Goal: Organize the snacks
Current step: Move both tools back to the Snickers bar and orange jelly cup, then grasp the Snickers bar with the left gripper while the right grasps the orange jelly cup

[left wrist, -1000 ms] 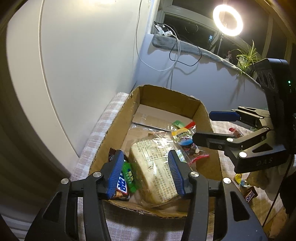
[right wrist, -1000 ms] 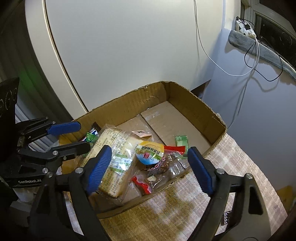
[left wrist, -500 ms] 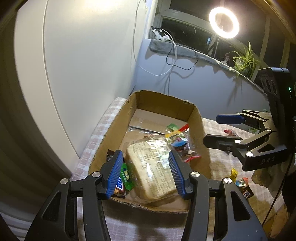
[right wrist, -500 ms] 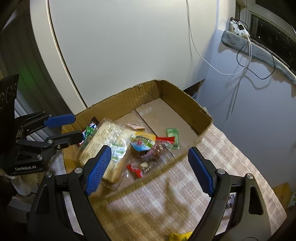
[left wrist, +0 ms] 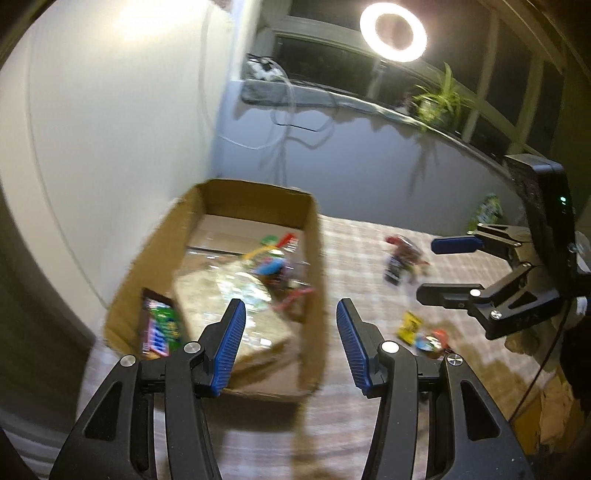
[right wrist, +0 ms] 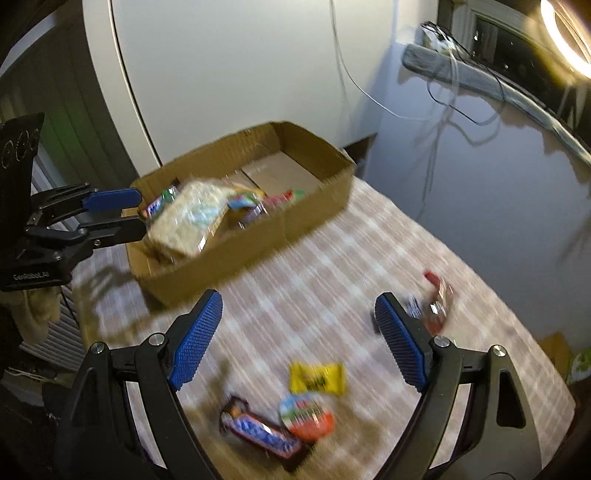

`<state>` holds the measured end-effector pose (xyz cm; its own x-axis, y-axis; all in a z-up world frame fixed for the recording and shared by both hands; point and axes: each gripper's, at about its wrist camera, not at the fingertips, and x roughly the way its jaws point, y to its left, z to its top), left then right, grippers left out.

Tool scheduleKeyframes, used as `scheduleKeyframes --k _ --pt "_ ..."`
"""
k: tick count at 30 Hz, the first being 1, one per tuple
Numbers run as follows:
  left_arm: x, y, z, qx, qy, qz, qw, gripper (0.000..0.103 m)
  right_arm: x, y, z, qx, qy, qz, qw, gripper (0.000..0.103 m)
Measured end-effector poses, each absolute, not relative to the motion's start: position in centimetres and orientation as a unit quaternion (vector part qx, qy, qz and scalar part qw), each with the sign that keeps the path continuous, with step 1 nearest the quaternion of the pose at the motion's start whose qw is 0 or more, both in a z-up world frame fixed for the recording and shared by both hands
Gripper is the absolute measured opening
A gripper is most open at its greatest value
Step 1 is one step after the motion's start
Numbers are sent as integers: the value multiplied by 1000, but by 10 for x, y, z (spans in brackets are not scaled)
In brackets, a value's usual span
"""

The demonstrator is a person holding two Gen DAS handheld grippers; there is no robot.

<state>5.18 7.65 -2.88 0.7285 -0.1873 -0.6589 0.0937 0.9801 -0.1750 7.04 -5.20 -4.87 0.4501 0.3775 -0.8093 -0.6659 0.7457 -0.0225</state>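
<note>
Left wrist view: the left claw [left wrist: 289, 334] gapes wide with nothing between its blue pads, poised above the near right corner of the box [left wrist: 314, 280]. The box already holds a bread pack [left wrist: 236, 306], a green candy bar [left wrist: 162, 325] against its near-left wall and small wrapped sweets [left wrist: 277, 266] toward its right wall; it looks like the collecting place. Right of the box, the right claw [left wrist: 452, 267] hangs equally open and empty over loose snacks: a red packet [left wrist: 402, 253] and a yellow wrapper [left wrist: 410, 325], likely waiting to be gathered.

Right wrist view: the right claw [right wrist: 299, 339] is spread wide, empty, aimed at the bench [right wrist: 332, 266] near the box [right wrist: 258, 236]. Below its pads lie a yellow wrapper [right wrist: 317, 377], a round snack [right wrist: 306, 415] and a dark bar [right wrist: 262, 435], close together; the red packet [right wrist: 436, 299] sits farther right of the box. The left claw [right wrist: 114, 212] hovers at the box's left end, open.

The bench wears a pale checked cloth. The box stands by a white wall; a ring light [left wrist: 393, 35], a plant [left wrist: 439, 101] on the sill, cables and dark windows lie beyond. Both views are blurred.
</note>
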Motion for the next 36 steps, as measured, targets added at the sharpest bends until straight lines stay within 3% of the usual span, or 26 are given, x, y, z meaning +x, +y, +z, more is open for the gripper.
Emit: scheduleKeyframes --k 19,21,24,36 --pt "31 -53 -66 38 418 -239 876 50 53 -117 -103 -113 518 317 787 86" --pt "31 -59 -70 47 421 -246 872 50 55 -118 -106 -105 523 322 782 75" --pt "34 -65 -75 55 426 -252 867 50 58 -118 -108 -101 529 328 776 66" --pt "43 -78 -93 90 437 -258 857 50 62 -104 -120 -117 547 339 756 52"
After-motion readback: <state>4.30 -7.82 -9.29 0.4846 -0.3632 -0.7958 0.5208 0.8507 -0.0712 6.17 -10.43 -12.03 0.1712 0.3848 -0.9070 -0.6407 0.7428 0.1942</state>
